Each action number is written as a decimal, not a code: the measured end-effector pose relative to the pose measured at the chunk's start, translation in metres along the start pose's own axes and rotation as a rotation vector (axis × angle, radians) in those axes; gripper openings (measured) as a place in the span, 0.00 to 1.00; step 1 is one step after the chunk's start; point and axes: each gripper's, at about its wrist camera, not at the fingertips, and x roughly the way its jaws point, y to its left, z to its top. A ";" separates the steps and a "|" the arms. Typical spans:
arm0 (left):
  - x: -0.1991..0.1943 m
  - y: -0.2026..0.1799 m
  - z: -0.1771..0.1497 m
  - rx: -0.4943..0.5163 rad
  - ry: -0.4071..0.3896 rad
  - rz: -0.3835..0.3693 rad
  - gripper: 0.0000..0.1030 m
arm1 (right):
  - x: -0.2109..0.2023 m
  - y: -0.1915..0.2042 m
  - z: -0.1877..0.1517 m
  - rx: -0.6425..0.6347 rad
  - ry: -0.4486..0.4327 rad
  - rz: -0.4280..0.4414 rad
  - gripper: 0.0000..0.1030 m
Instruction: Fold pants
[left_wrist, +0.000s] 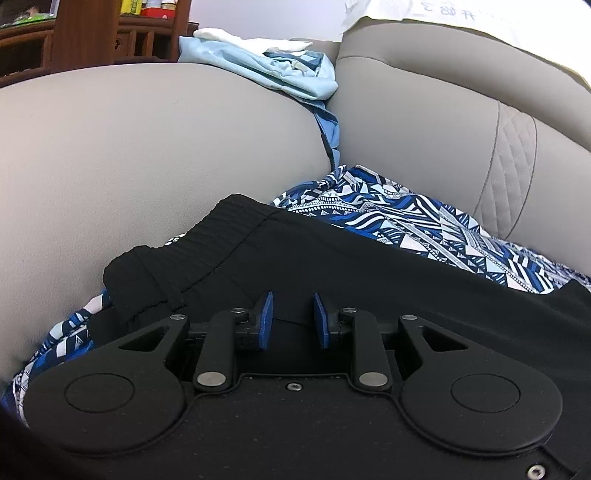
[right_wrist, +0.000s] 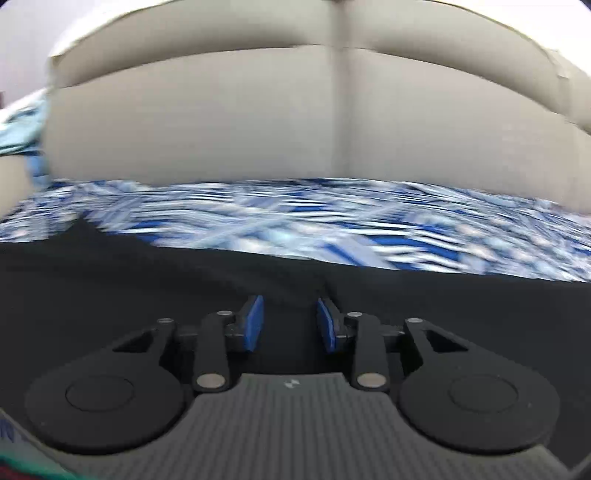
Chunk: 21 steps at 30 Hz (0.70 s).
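Black pants are laid on a blue-and-white patterned cloth over a beige sofa, waistband toward the cushion gap. The left gripper is narrowed at the near hem, though whether fabric is pinched cannot be told; the right gripper is part-open, empty over black fabric. Risks judged: the cloth beneath gathered with the pants; uneven corners, should only one side be caught.

support: beige sofa | on it: patterned blue-white cloth, light-blue clothes
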 end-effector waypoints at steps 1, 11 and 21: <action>0.000 0.000 -0.001 0.001 -0.005 0.001 0.24 | 0.001 -0.019 0.000 0.030 0.008 -0.036 0.57; -0.003 0.000 -0.007 -0.006 -0.038 0.003 0.25 | -0.010 -0.196 -0.020 0.262 -0.009 -0.300 0.58; -0.002 -0.006 -0.008 0.039 -0.043 0.010 0.35 | -0.001 -0.295 -0.028 0.399 -0.060 -0.434 0.58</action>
